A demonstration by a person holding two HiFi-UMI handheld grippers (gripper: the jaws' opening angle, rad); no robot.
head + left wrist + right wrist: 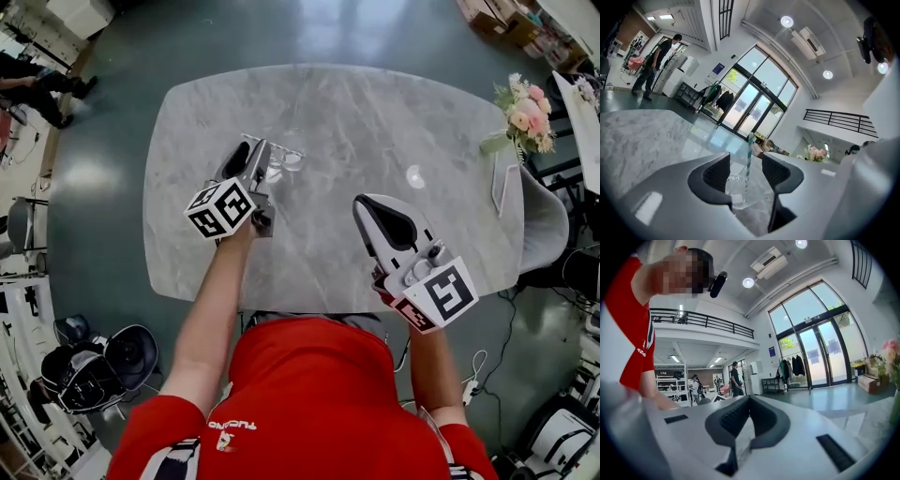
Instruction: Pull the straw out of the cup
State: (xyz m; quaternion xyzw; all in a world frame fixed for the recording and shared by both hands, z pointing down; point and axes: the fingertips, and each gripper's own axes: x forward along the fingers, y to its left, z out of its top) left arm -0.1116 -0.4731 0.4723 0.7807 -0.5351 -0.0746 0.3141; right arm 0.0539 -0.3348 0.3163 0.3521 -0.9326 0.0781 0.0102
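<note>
The right gripper (749, 399) is clenched on nothing, over the near edge of the grey table (375, 122). Farther out, the left gripper (745, 160) is released. A clear cup (736, 190) stands on the table between its parted jaws, unpressed. A striped straw (749, 152) stands in the cup.

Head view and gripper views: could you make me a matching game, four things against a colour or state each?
Things:
1 cup
2 straw
3 flowers
4 right gripper

States:
A pink
B jaws together, nothing between them
C clear, between the open jaws of the left gripper
D green-and-white striped, standing in the cup

Pairs: 1-C, 2-D, 3-A, 4-B
</note>
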